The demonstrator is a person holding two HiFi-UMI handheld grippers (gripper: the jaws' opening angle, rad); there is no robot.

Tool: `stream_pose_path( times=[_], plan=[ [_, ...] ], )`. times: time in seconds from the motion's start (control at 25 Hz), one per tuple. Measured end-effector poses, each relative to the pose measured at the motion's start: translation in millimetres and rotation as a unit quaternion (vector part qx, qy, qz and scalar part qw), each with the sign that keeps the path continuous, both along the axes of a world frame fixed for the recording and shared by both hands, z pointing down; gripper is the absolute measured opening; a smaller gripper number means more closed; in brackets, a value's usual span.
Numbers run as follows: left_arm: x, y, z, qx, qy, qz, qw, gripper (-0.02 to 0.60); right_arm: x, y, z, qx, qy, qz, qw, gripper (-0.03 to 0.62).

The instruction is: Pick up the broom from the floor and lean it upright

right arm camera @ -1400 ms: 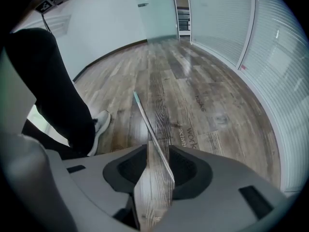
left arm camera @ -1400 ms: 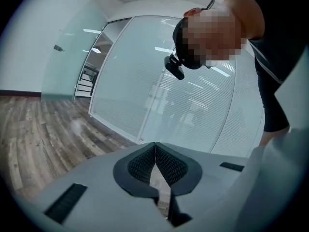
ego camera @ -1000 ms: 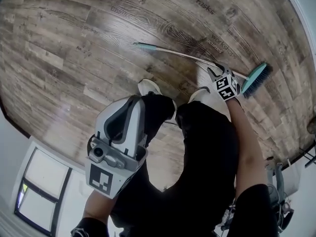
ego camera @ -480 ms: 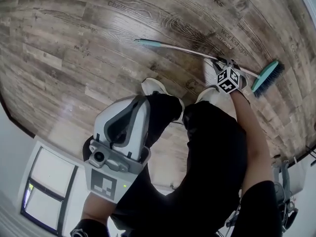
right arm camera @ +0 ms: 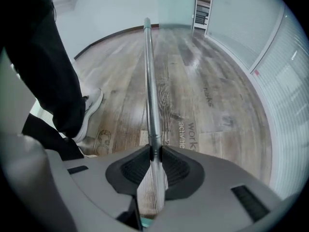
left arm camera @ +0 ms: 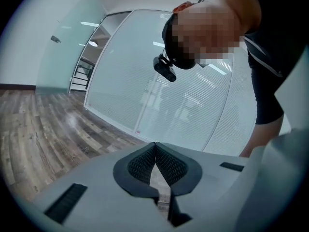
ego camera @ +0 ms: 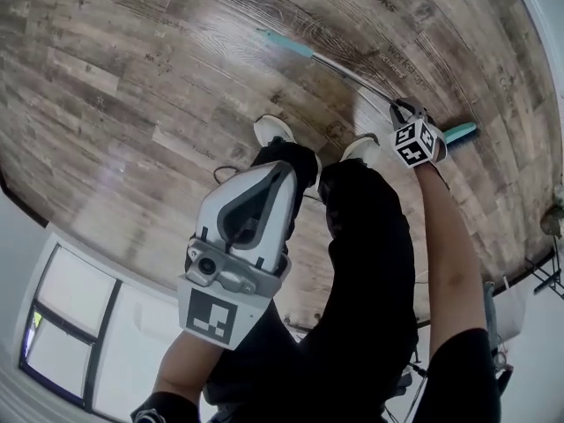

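Note:
The broom lies slanted over the wood floor: a teal handle tip [ego camera: 286,43], a metal pole [ego camera: 352,76] and a teal brush head [ego camera: 461,132] that pokes out beside my right gripper. My right gripper [ego camera: 401,109] points steeply down. Its jaws have just been closing and now clamp the pole [right arm camera: 149,81], which runs up and away between the pads [right arm camera: 170,167]. My left gripper [ego camera: 283,169] hangs over the person's thigh, away from the broom. Its pads [left arm camera: 169,163] meet at the tip with nothing between them [left arm camera: 155,144].
The person's black-trousered legs [ego camera: 361,236] and white shoes [ego camera: 273,130] stand just short of the broom. A glass wall with blinds [left arm camera: 159,95] and a window panel [ego camera: 62,333] bound the room. Stands and gear [ego camera: 507,324] crowd the lower right.
The right gripper's jaws closed onto the pole and the hand rose. The broom's handle end swung farther away and its brush head slid mostly behind the gripper. The left gripper rose a little.

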State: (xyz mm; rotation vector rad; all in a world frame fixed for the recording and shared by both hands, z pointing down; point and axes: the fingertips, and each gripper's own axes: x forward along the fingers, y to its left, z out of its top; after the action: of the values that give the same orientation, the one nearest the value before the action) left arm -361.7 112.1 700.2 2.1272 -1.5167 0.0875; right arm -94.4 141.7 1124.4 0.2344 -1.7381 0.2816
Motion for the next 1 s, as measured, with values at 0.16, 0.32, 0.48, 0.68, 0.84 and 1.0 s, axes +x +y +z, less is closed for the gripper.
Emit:
stream_pose_path(
  times=[0.16,0.32,0.48,0.68,0.84,1.0],
  plan=[
    [11,29,-30,-0.020,-0.003,0.026,0.9995,0.018,7,-11,-53,0.019,-0.009,0.053,0.998,0.083],
    [8,43,-51,-0.044,-0.013,0.027,0.9986,0.018,10,-18,-101,0.034,-0.027,0.098,0.994,0.083],
    [10,36,-78,-0.046,-0.021,0.023,0.9984,0.018,2,-24,-152,0.052,-0.062,0.139,0.987,0.083],
    [36,12,-123,-0.016,-0.024,0.032,0.9991,0.018,-16,-39,-222,0.076,-0.119,0.197,0.970,0.083],
    [60,-2,-165,0.000,-0.030,0.036,0.9989,0.018,-26,-60,-288,0.104,-0.167,0.248,0.949,0.083],
    [90,-2,-218,0.025,-0.032,0.058,0.9975,0.018,-29,-76,-373,0.131,-0.221,0.298,0.919,0.083]
  ],
)
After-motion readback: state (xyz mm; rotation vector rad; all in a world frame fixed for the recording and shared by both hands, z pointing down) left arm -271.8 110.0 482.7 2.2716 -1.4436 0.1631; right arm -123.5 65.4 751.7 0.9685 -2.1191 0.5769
